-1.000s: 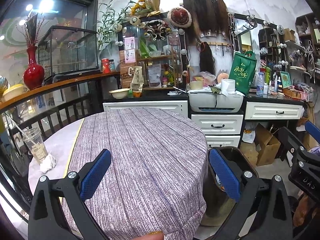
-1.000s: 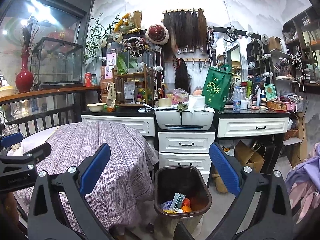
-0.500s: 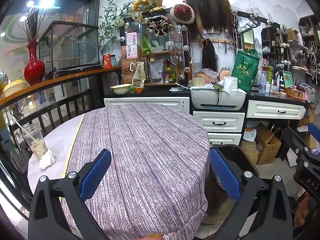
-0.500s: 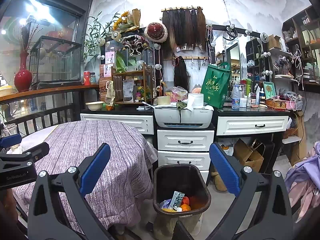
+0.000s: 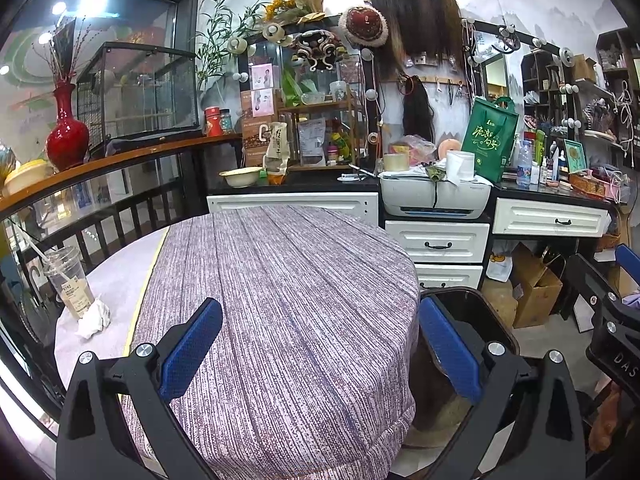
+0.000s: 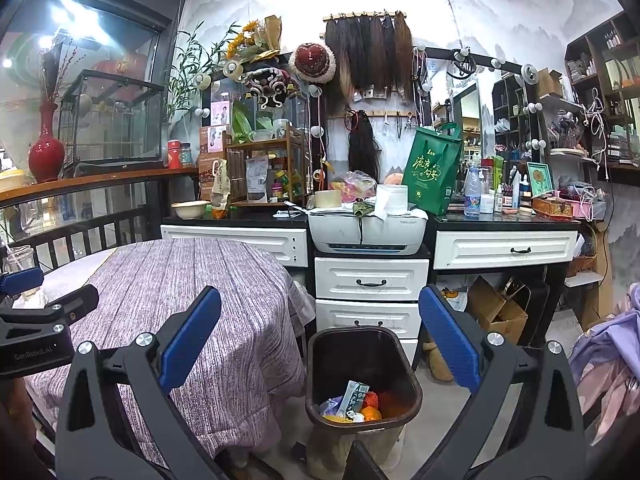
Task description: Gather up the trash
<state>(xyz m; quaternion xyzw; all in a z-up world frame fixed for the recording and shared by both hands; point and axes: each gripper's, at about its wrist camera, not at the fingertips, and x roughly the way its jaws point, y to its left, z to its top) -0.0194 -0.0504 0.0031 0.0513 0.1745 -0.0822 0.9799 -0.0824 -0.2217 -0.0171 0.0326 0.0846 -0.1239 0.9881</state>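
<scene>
A clear plastic cup (image 5: 68,280) with a straw stands at the table's far left edge, with a crumpled white tissue (image 5: 94,317) against its base. My left gripper (image 5: 320,352) is open and empty above the near edge of the round table (image 5: 280,280), right of the cup. A dark trash bin (image 6: 362,376) stands on the floor beside the table, holding a carton, orange peel and wrappers. My right gripper (image 6: 320,344) is open and empty, above and in front of the bin. The bin's rim also shows in the left wrist view (image 5: 476,300).
The table has a purple striped cloth. Behind it stand white drawers (image 6: 370,280) with a printer (image 6: 368,232) on top and a cluttered black counter. A wooden railing (image 5: 100,164) runs on the left. Cardboard boxes (image 6: 496,312) sit under the desk on the right.
Both grippers have drifted slightly, and the views shifted a little. Both stay open and empty.
</scene>
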